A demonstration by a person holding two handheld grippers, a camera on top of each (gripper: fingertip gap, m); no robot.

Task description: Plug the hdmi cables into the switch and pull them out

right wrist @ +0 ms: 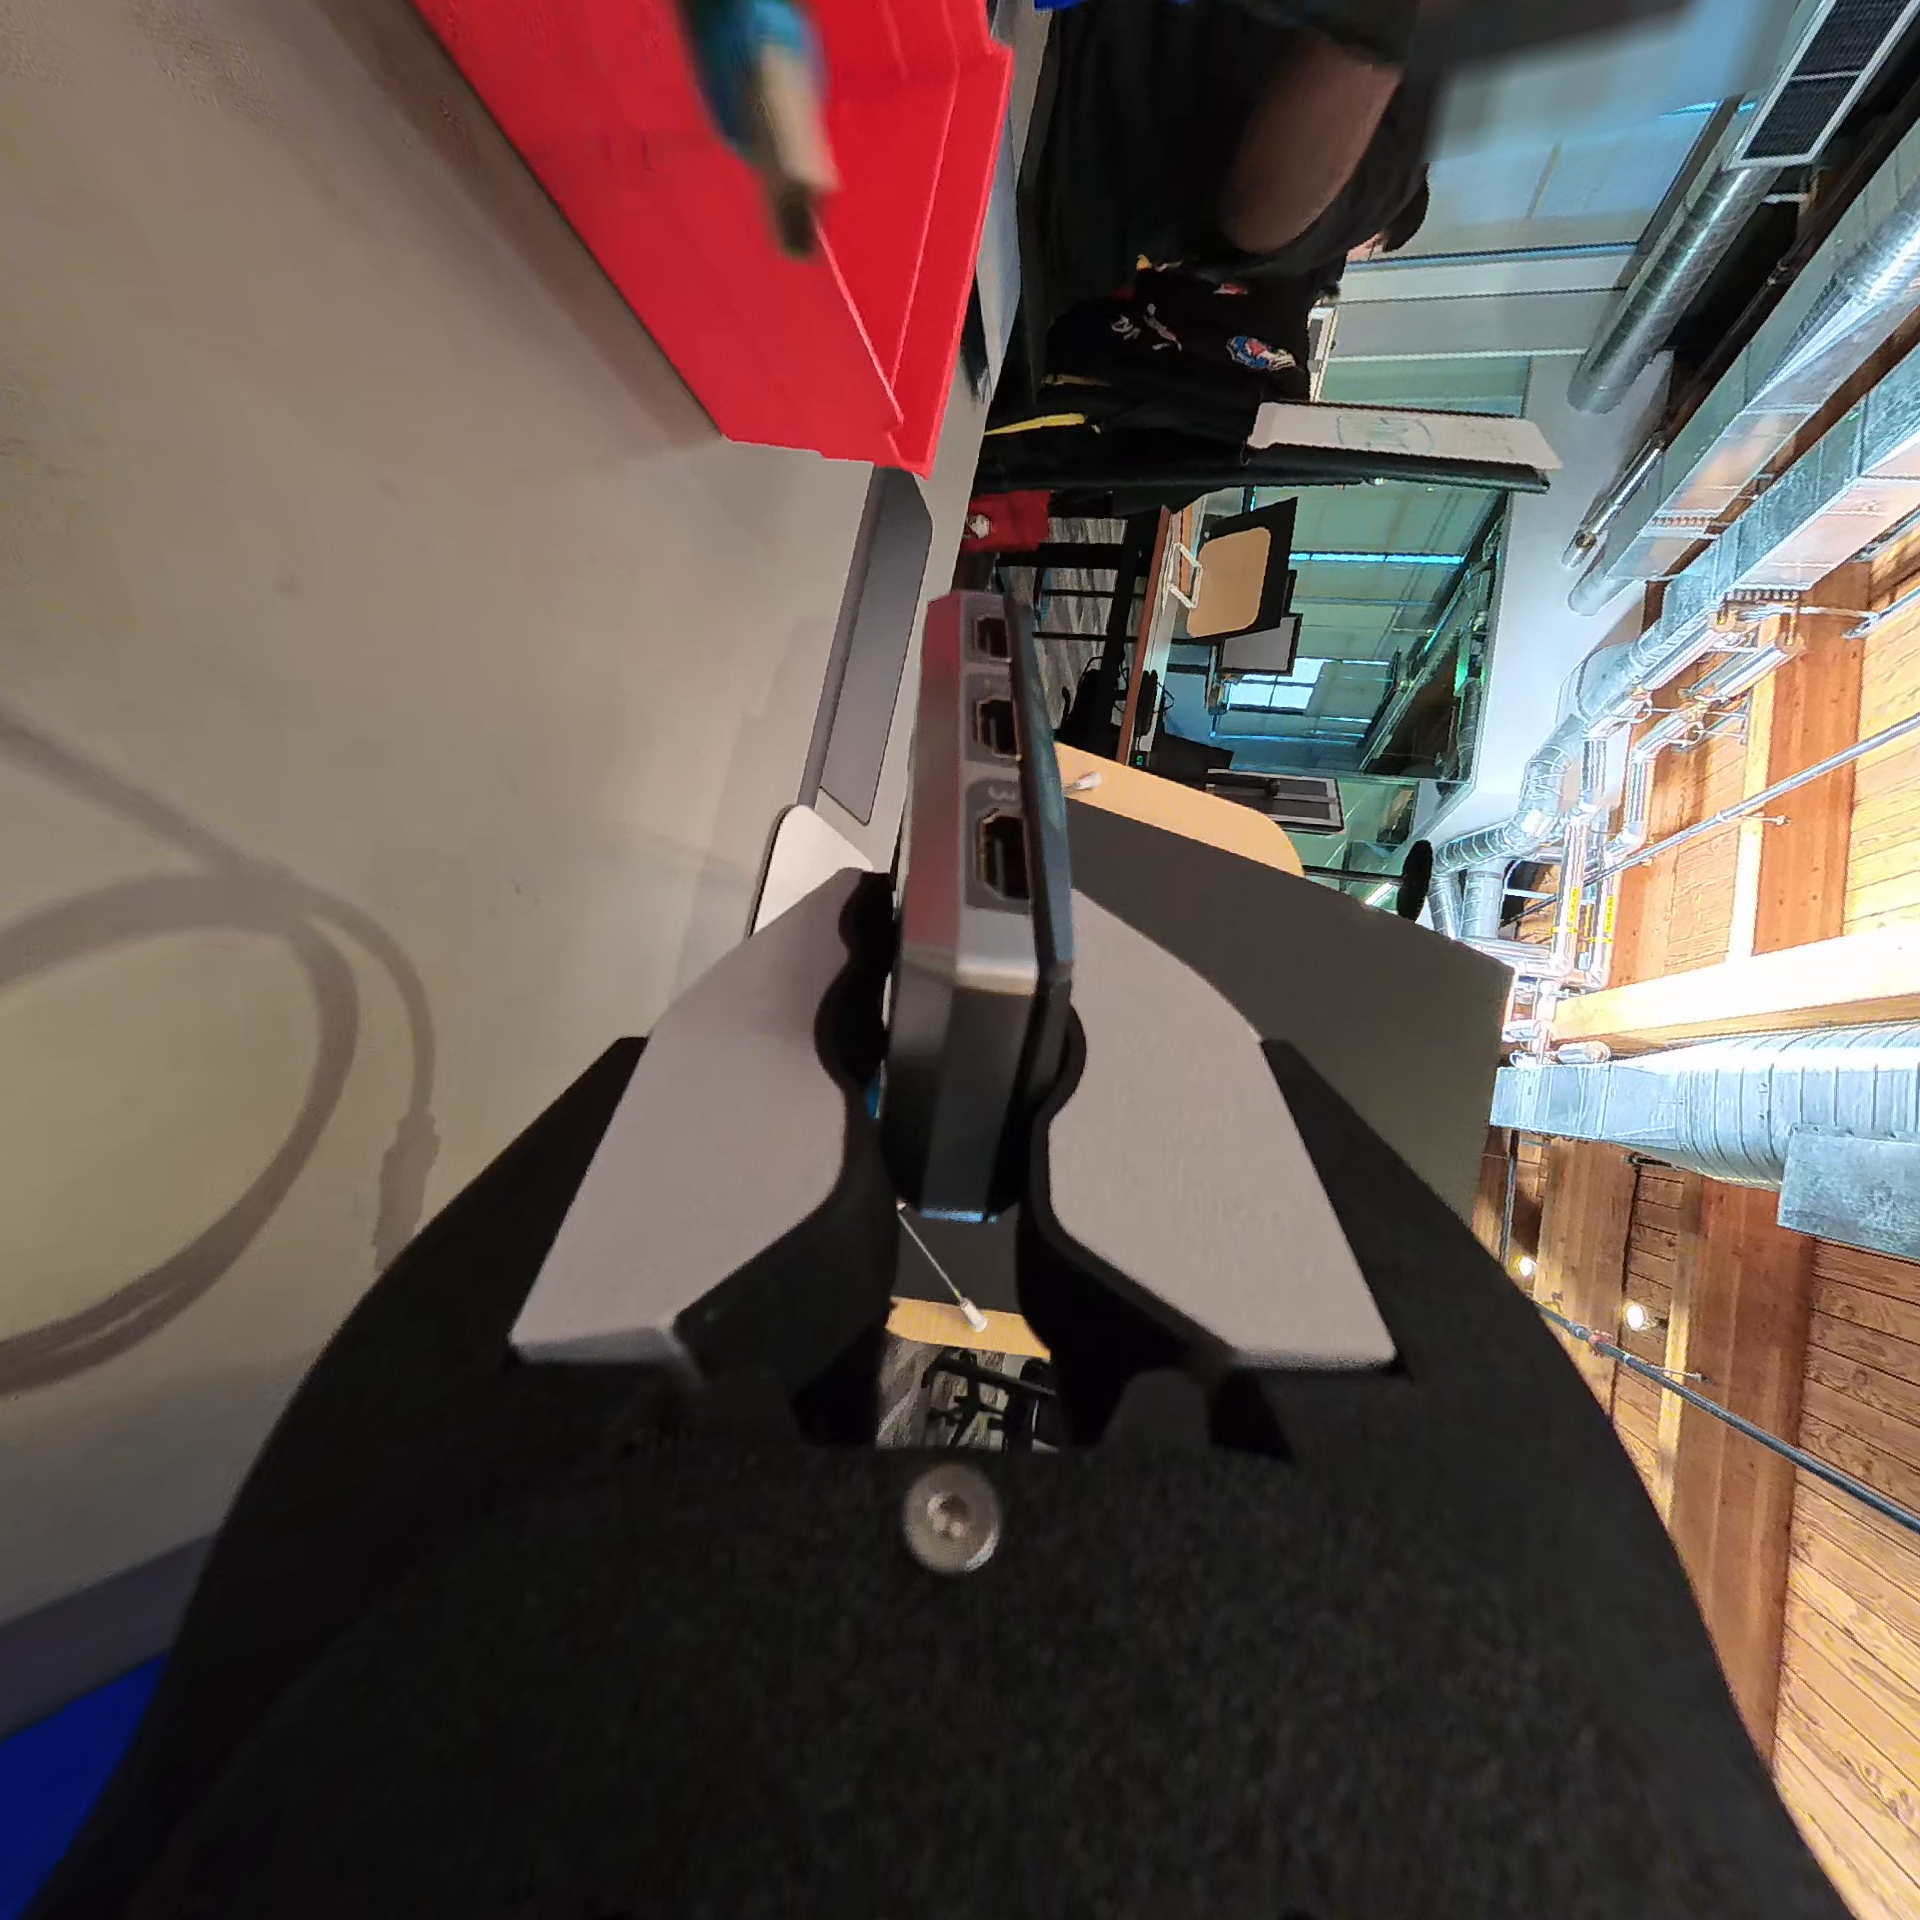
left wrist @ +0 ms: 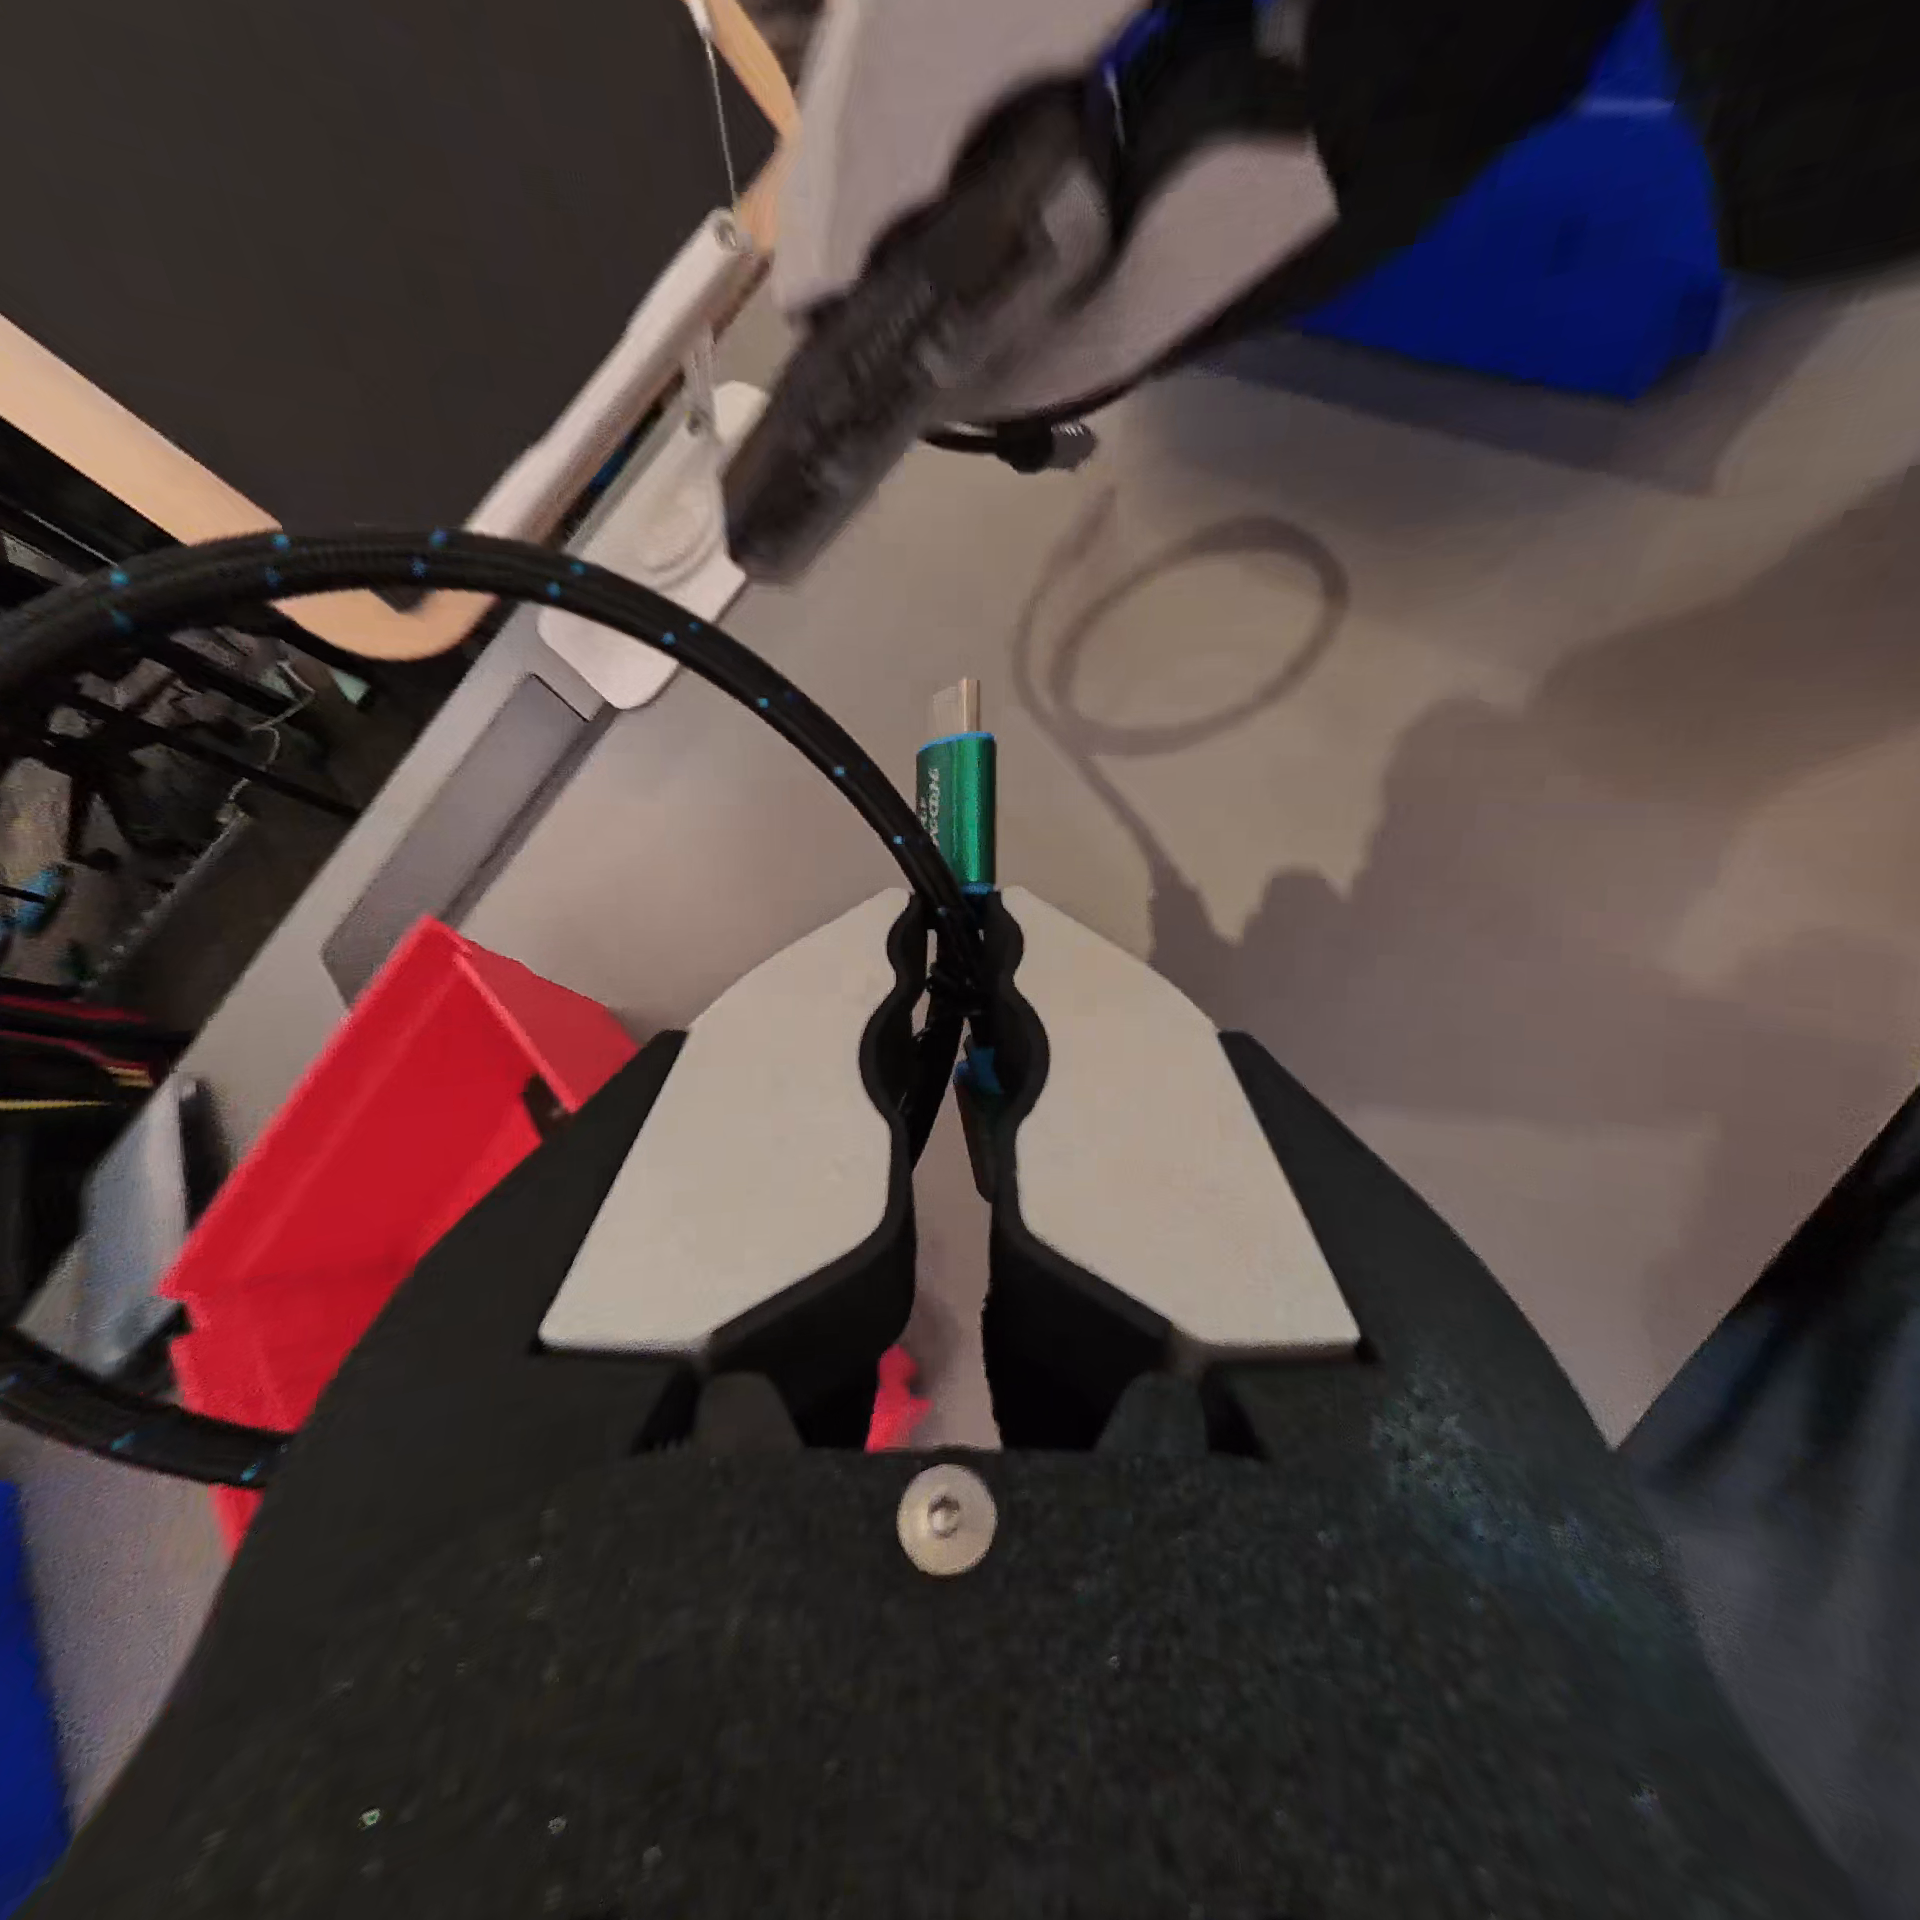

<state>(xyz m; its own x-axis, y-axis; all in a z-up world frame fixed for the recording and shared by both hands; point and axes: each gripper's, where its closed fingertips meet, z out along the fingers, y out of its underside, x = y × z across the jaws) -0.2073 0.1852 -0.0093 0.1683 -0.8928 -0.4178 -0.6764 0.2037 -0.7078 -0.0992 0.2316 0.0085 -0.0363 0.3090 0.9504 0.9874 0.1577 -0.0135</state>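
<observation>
Green metal sleeves the HDMI plug that sticks up from the left claw, whose two fingers are pressed together on the black braided cable just below the plug, holding it above the grey bench. The cable arcs away to the left, over the bench's left edge. A red bin sits near that edge, beside the left claw. Above the plug, blurred, the right claw holds the switch, apart from the plug's silver tip. In the right wrist view, the right claw pinches the flat grey switch edge-on, its row of three open ports facing forward, all unplugged. The blurred plug hovers at the top, in front of the red bin. A thin grey cord loops on the bench.
</observation>
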